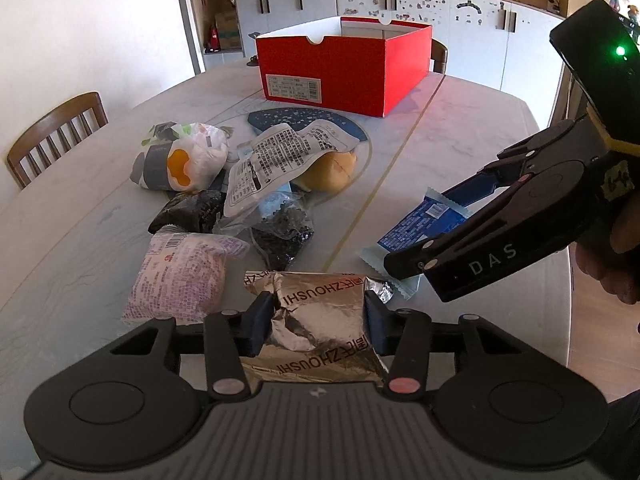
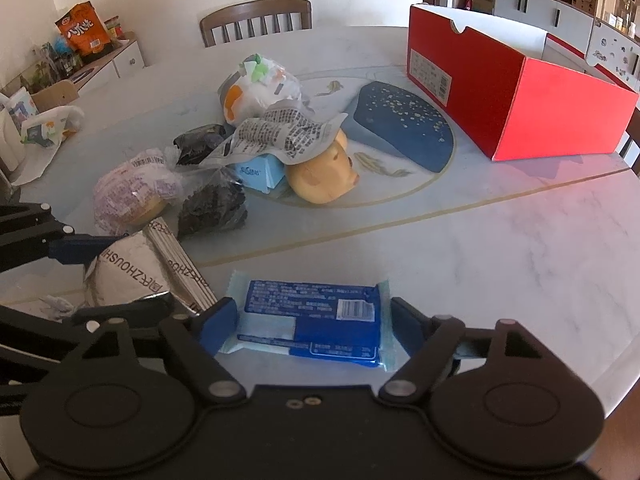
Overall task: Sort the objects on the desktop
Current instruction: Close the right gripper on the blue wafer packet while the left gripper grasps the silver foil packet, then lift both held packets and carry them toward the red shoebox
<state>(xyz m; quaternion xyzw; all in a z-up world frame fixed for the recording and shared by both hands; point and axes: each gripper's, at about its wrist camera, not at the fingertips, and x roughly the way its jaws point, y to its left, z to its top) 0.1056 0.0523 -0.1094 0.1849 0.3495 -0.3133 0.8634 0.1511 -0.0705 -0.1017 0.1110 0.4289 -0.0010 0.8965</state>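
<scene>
My left gripper is shut on a crinkled silver foil packet at the table's near edge; the packet also shows in the right wrist view. My right gripper is shut on a blue wrapped snack bar; the bar also shows in the left wrist view, lying on the table. A pile of snack bags lies mid-table: a white and orange bag, a purple-print bag, dark bags, a printed pouch and a yellow plush toy.
An open red shoebox stands at the far side of the marble table. A wooden chair stands at the left edge. A side cabinet with an orange bag is beyond the table.
</scene>
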